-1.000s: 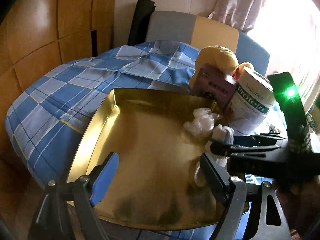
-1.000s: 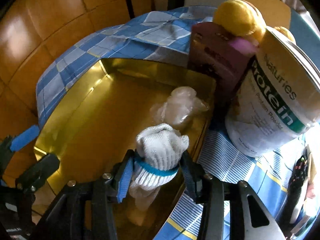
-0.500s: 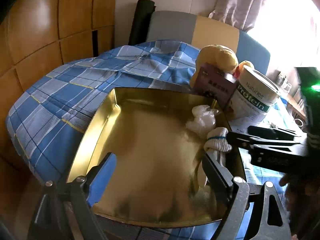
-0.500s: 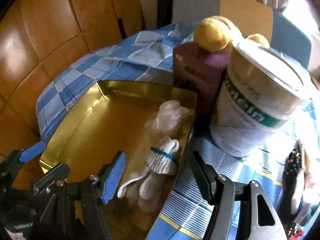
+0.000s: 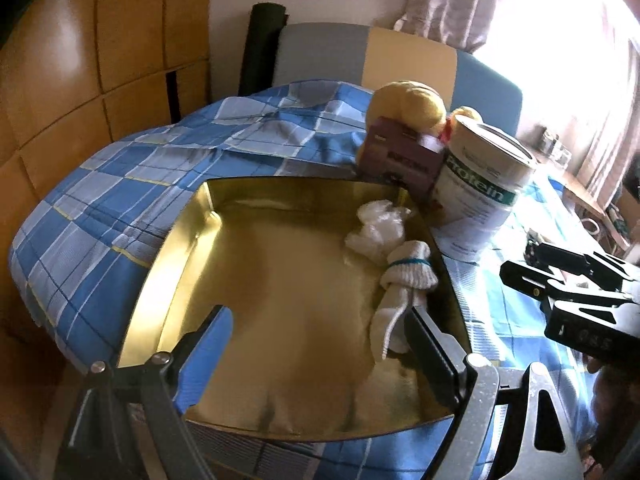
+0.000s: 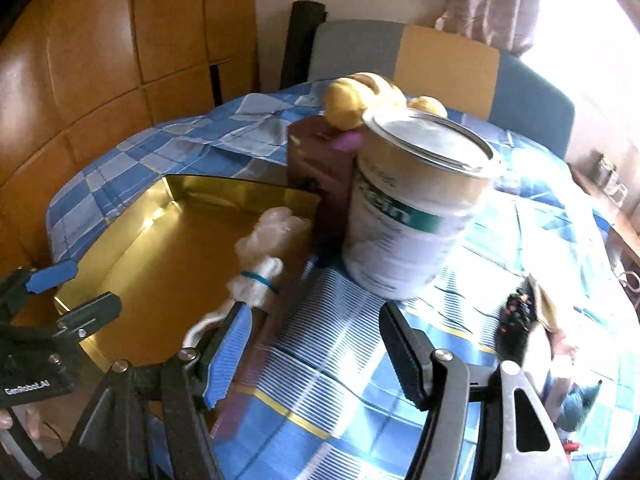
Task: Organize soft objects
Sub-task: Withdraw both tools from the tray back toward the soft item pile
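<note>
A white knit glove with a blue band [image 5: 404, 280] [image 6: 256, 284] lies along the right wall of the gold tray [image 5: 280, 280] [image 6: 160, 248]. It touches a crumpled clear plastic bag [image 5: 376, 228] [image 6: 276, 228] just behind it. My left gripper [image 5: 316, 332] is open and empty over the tray's near end, left of the glove. My right gripper [image 6: 316, 344] [image 5: 560, 280] is open and empty above the checked cloth, just right of the tray. A yellow plush toy [image 5: 408, 104] [image 6: 352, 100] sits behind a purple box.
The purple box [image 5: 400, 156] [image 6: 320, 160] and a tall protein can [image 5: 480, 192] [image 6: 408, 208] stand at the tray's far right corner. A blue checked cloth [image 5: 120, 208] covers the surface. Small dark items [image 6: 516, 316] lie at the right. Wooden panels rise on the left.
My right gripper opened off the white glove and drew back up and to the right, out of the tray. The glove now lies in the tray. My left gripper barely moved.
</note>
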`<state>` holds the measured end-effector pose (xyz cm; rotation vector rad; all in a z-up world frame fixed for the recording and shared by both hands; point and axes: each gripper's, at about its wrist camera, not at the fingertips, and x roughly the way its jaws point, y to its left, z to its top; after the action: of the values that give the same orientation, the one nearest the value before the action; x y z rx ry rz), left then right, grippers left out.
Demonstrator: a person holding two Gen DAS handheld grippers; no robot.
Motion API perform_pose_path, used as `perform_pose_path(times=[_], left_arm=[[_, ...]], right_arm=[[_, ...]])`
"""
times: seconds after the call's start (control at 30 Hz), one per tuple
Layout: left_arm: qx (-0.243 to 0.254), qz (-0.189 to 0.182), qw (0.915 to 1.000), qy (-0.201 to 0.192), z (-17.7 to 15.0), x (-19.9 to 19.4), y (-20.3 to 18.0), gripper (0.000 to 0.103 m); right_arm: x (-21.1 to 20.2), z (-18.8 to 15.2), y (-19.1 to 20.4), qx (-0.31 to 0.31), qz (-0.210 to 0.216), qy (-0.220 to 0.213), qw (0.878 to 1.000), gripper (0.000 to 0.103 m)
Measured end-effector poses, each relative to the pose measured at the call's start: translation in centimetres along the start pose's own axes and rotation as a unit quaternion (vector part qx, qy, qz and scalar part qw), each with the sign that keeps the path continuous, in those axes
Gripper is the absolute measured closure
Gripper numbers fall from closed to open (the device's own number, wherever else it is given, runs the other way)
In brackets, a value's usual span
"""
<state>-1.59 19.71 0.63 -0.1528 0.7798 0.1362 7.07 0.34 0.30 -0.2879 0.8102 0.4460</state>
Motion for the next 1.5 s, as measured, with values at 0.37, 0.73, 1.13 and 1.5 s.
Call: perform_pose_path(times=[0.37,0.73,1.13,1.5], left_arm=[[0.042,-0.014,0.9990,0.001,-0.6,-0.6,-2.9,0.015],[0.088,-0.051,0.9949,-0.005,-0.4,-1.4,-6.1,0.015],[0.157,-0.125,0.9796,0.013,0.3,-0.7,-12.7,0.015],[0.218,-0.196,0.9534,0.070,0.6,3.7,-22.5,0.031]], right_arm=[[-1.2,-1.8,-3.9,0.039,-0.031,-0.007,0.999,0.036],[-4.8,-2.5,-12.1,0.107,-0.111,-0.040,0.987,0.036],[-9.3,-9.8,-30.1,0.354,-0.260,-0.073,0.895,0.036],[-8.9,-13.4,-33.6,0.467,-0.180,-0.066,0.863,0.036]])
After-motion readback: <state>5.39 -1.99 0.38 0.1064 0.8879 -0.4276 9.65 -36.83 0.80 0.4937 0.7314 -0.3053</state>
